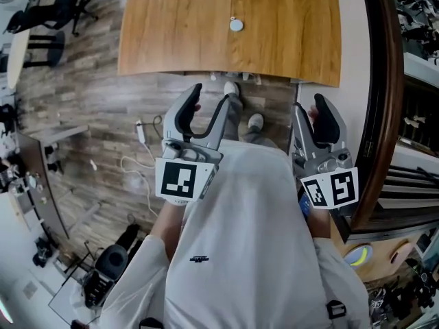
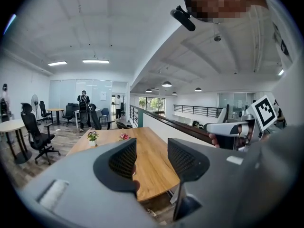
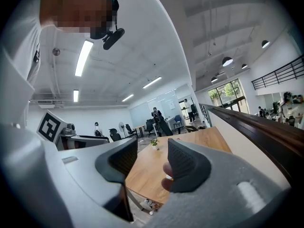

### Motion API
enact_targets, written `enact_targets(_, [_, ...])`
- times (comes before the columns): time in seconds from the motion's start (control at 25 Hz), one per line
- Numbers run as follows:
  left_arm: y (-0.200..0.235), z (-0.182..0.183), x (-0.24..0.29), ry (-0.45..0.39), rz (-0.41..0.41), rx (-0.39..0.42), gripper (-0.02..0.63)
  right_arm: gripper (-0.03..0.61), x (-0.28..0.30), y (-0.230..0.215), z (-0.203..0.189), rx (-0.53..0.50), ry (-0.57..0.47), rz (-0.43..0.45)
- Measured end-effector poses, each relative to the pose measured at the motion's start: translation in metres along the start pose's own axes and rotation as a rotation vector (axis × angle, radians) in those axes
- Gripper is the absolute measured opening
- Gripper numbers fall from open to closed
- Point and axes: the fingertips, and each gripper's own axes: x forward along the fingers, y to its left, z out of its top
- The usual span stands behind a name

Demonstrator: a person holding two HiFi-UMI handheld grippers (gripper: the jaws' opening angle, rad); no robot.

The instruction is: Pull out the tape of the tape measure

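Hovering at my chest, my left gripper (image 1: pixel 211 96) and right gripper (image 1: pixel 310 110) both stand with jaws apart, empty. At twelve o'clock, well apart, what I take for the tape measure (image 1: pixel 236 25), small and round, lies on the wooden table (image 1: pixel 171 40). I judge it light and slick: one claw clamps the case, the other pinches the end tab.

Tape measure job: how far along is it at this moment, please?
Done: nothing visible. A small round object, maybe the tape measure, lies alone on the wooden table, with no tape drawn out. In hand: nothing; the left tool and right tool are open and empty, held short of the table. Left: reach the object, grip it and its tape end, pull the tape out.
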Motion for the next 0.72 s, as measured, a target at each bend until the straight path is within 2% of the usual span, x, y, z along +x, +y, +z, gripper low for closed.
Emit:
enact_targets(0.24, [0.022,0.005,0.026,0.013,-0.029,-0.01,0.199,0.196,0.025,-0.004,0.012,-0.02,0.0,-0.026])
enact_targets(0.4, [0.039,0.014,0.051,-0.032,-0.05,-0.025,0.198,0.189,0.053,-0.011,0.013,-0.031,0.024,-0.031])
enact_targets(0.52, [0.057,0.016,0.069,-0.024,-0.068,-0.04,0.199,0.187,0.08,-0.014,0.014,-0.039,0.042,-0.034])
enact_targets(0.64, [0.081,0.01,0.081,0.023,-0.072,-0.046,0.198,0.187,0.106,-0.014,0.02,-0.064,0.043,-0.047])
enact_targets(0.72, [0.096,0.013,0.091,0.001,-0.076,-0.052,0.198,0.187,0.12,-0.016,0.024,-0.079,0.042,-0.06])
